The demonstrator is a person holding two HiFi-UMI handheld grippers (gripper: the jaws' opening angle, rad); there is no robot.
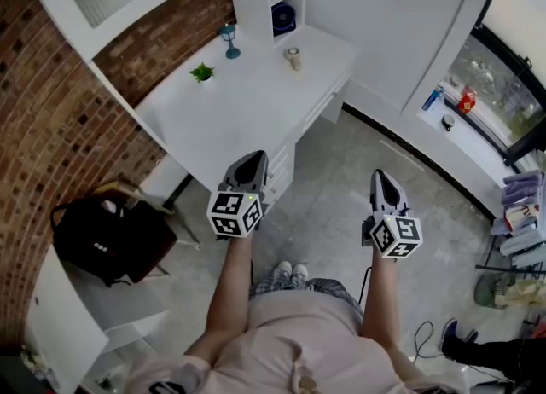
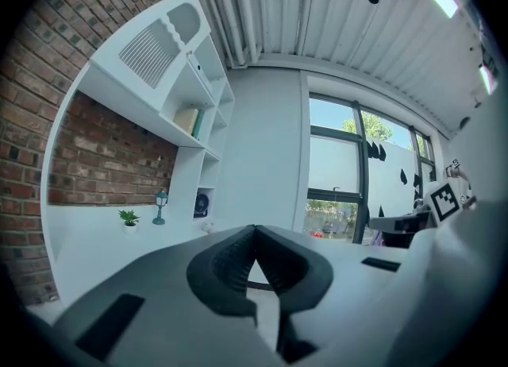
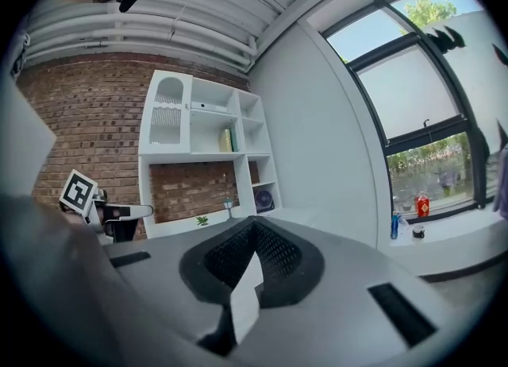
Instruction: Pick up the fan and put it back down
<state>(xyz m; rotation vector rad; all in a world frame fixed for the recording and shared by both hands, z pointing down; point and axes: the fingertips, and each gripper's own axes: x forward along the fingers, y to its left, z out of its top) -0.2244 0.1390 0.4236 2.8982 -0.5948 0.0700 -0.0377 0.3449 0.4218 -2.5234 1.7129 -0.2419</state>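
Note:
A small dark blue fan point(image 1: 284, 18) stands in a low cubby of the white shelf unit at the back of the white desk point(image 1: 247, 111); it also shows as the fan point(image 2: 202, 203) and the fan point(image 3: 263, 199). My left gripper point(image 1: 252, 160) hovers over the desk's near edge, shut and empty. My right gripper point(image 1: 380, 179) hangs over the floor to the right, shut with nothing in it. Both point level toward the desk, far from the fan. In the gripper views the left gripper point(image 2: 254, 229) and right gripper point(image 3: 254, 222) have their tips together.
On the desk stand a tiny potted plant point(image 1: 202, 72), a blue lantern figure point(image 1: 229, 41) and a small cream object point(image 1: 293, 58). A black bag point(image 1: 107, 239) sits on a chair at left. A window ledge point(image 1: 473, 132) with bottles lies at right.

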